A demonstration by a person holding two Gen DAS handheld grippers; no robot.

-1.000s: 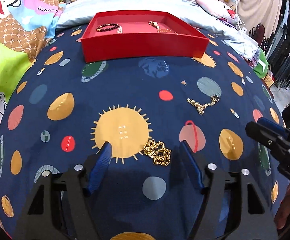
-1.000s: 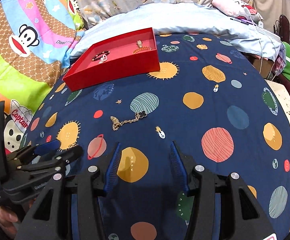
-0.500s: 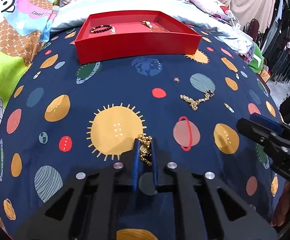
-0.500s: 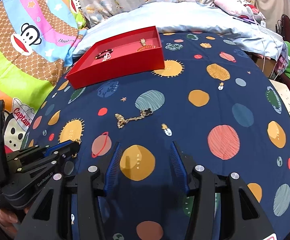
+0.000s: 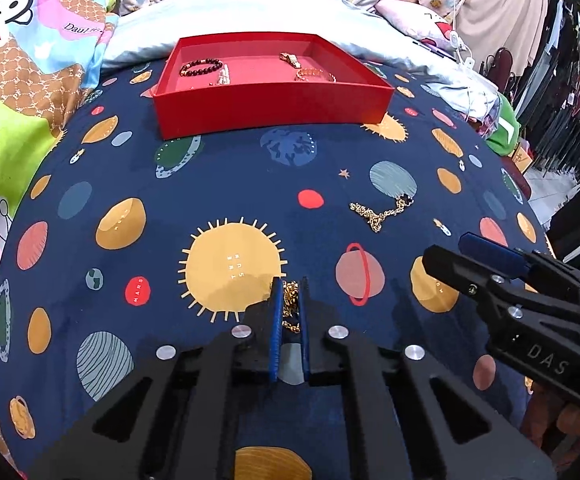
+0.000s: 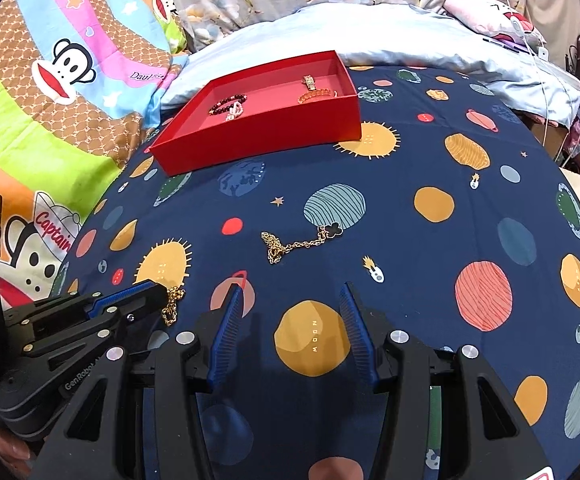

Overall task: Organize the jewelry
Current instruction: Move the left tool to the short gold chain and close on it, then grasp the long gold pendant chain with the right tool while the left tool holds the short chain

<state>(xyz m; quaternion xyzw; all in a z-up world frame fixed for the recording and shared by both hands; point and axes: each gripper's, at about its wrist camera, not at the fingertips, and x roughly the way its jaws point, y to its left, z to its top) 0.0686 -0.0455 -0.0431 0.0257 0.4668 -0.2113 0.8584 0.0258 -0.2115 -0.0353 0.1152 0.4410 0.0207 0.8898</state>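
Gold chain (image 5: 290, 304) sits pinched in your left gripper (image 5: 289, 286), jaws closing; right gripper (image 6: 290, 300) gapes empty, second necklace (image 6: 298, 242) mid-bedspread (image 6: 410, 248), nothing blocking red tray (image 6: 265, 136) near far edge.

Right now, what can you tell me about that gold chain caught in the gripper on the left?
The gold chain is chunky, shiny yellow metal with rounded links, bunched in a small heap. The left gripper is closing on it, its blue ribbed pads pressing it from both sides. In the right wrist view a loop of it hangs off the fingertips. Below it is the navy planet-print bedsheet, beside a printed yellow sun; whether it touches the sheet is unclear.
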